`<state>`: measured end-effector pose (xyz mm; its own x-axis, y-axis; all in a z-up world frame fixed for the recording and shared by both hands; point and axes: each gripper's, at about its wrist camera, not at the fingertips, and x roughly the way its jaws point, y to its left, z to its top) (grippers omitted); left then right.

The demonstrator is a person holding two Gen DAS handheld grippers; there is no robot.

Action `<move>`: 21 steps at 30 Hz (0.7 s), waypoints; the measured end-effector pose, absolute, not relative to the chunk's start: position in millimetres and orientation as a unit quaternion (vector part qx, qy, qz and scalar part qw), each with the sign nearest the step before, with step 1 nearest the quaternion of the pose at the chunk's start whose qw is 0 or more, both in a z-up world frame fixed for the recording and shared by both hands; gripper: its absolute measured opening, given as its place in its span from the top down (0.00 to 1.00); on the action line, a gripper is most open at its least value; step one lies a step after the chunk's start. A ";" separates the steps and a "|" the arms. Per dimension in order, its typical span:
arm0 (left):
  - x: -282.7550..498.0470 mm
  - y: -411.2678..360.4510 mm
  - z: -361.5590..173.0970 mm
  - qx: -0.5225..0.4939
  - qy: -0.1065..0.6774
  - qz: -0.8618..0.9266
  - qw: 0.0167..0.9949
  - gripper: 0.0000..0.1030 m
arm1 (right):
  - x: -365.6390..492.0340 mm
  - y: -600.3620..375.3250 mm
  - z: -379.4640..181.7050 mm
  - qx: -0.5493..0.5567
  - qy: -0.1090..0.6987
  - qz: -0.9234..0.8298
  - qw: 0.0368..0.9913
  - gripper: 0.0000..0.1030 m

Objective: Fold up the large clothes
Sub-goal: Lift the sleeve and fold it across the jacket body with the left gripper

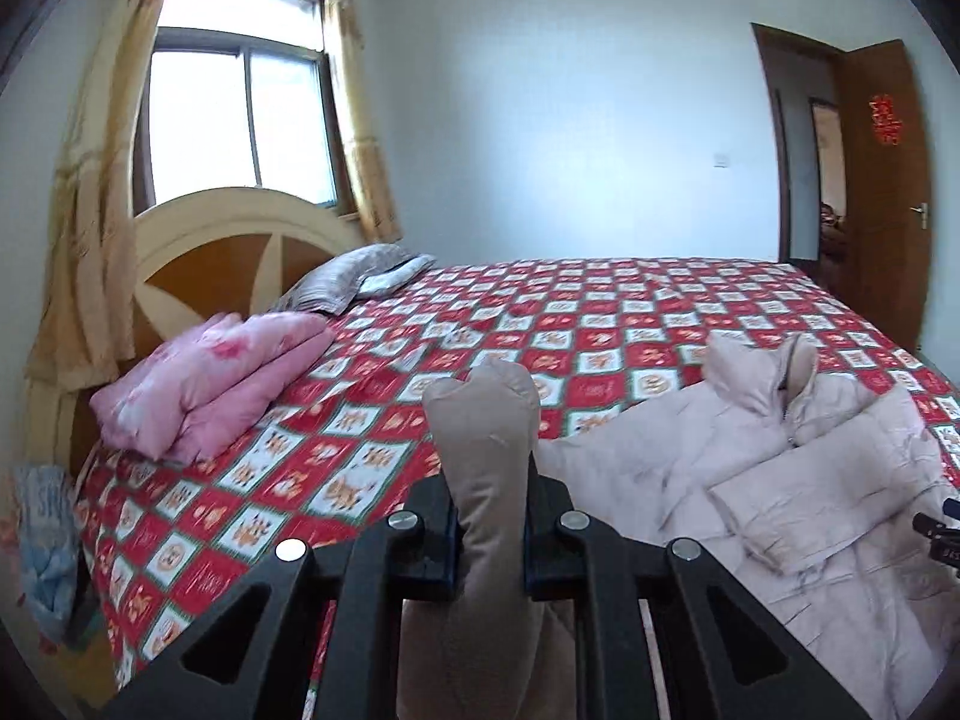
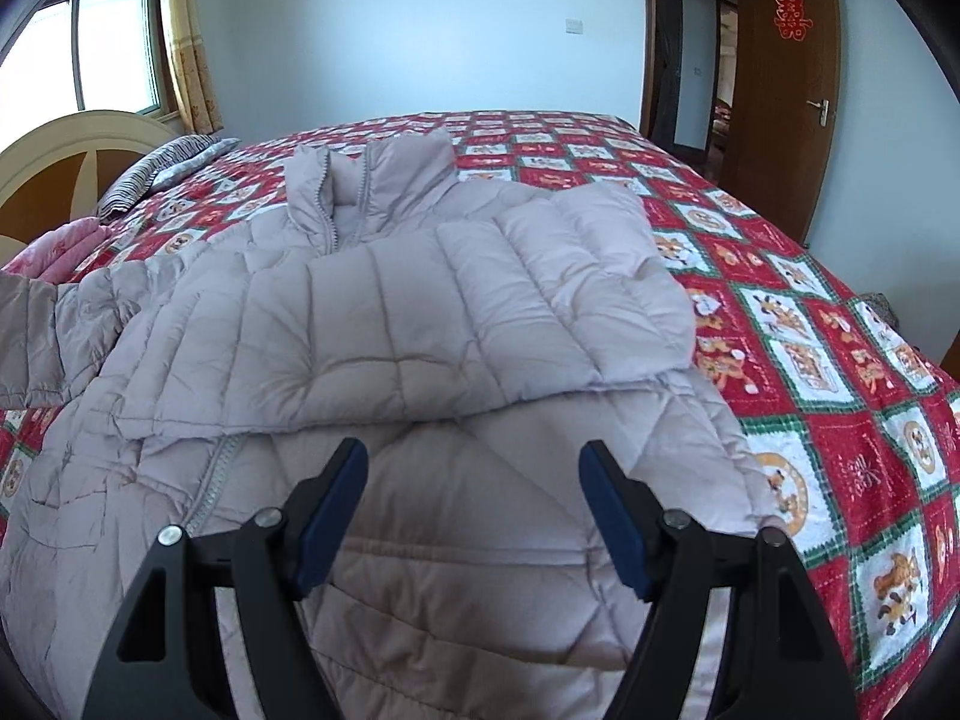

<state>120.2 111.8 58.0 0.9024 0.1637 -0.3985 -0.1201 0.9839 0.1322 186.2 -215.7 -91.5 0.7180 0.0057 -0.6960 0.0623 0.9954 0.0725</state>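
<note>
A pale beige quilted down jacket [image 2: 372, 324] lies front-up on the bed, collar toward the far side, with its right sleeve [image 2: 498, 300] folded across the chest. My left gripper [image 1: 493, 516] is shut on the jacket's other sleeve [image 1: 486, 420], holding its cuff lifted above the bed; the sleeve also shows at the left edge of the right wrist view [image 2: 36, 336]. The jacket's body lies to the right in the left wrist view [image 1: 780, 468]. My right gripper [image 2: 474, 510] is open and empty, hovering over the jacket's lower front.
The bed has a red and white checked cover [image 2: 810, 324]. A folded pink quilt [image 1: 210, 378] and a striped pillow [image 1: 354, 276] lie by the headboard [image 1: 228, 240]. A window with curtains is behind it. A brown door [image 2: 786, 78] stands open at the right.
</note>
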 end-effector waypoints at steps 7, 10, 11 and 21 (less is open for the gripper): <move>148.7 32.8 73.1 0.043 0.199 -0.017 0.979 0.86 | 168.0 -242.0 -100.0 0.061 0.394 -0.041 0.916 0.27; 160.0 -8.0 69.0 0.044 0.206 -0.053 0.976 0.86 | 160.7 -250.4 -107.0 0.061 0.396 -0.050 0.915 0.26; 162.4 -22.3 66.4 0.046 0.207 -0.065 0.975 0.86 | 158.9 -254.1 -110.3 0.067 0.397 -0.051 0.914 0.26; 171.2 -121.7 25.9 0.081 0.240 -0.150 0.956 0.86 | 149.3 -260.2 -124.2 0.094 0.375 -0.037 0.921 0.22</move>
